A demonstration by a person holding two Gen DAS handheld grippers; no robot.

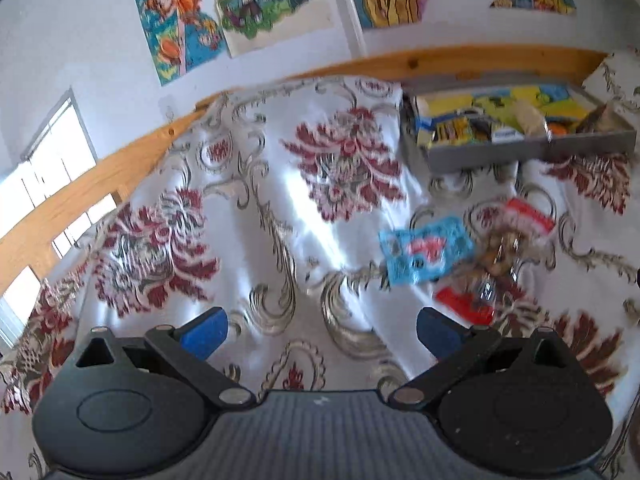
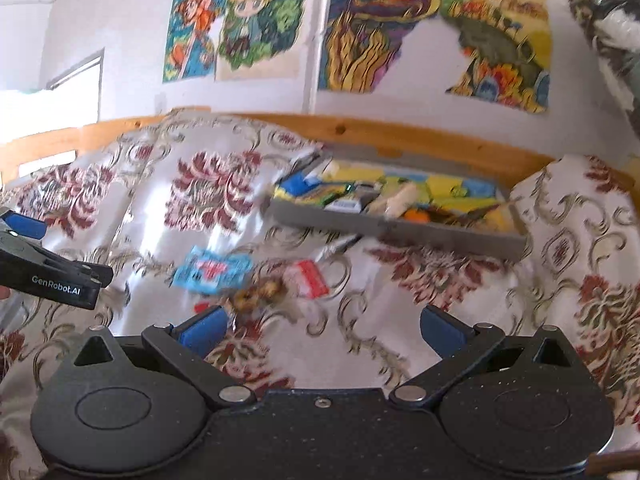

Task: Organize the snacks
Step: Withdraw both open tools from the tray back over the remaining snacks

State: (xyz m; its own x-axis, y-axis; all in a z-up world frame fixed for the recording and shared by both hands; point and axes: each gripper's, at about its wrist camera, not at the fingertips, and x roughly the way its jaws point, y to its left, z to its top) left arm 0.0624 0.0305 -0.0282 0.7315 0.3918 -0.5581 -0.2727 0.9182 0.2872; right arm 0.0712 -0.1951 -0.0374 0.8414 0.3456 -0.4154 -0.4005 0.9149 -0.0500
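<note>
Red-ended snack bag (image 1: 494,256) lies diagonally

So there's a grey tray (image 2: 400,228) at the back of the floral cloth, already stuffed with yellow, blue and orange snack packs. Two loose ones lie flat in front of it: a light-blue packet (image 2: 214,270) and, just beside it, a clear red-ended bag (image 2: 280,286) of brownish bits.

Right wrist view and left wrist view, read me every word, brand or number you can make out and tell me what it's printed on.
"GenRobot.AI": on the side of the left gripper, seen in the right wrist view.
Blue snack packet, red-and-white packet, packets in the gray tray: print too blurred to read.
Wall posters: no legible words.
</note>
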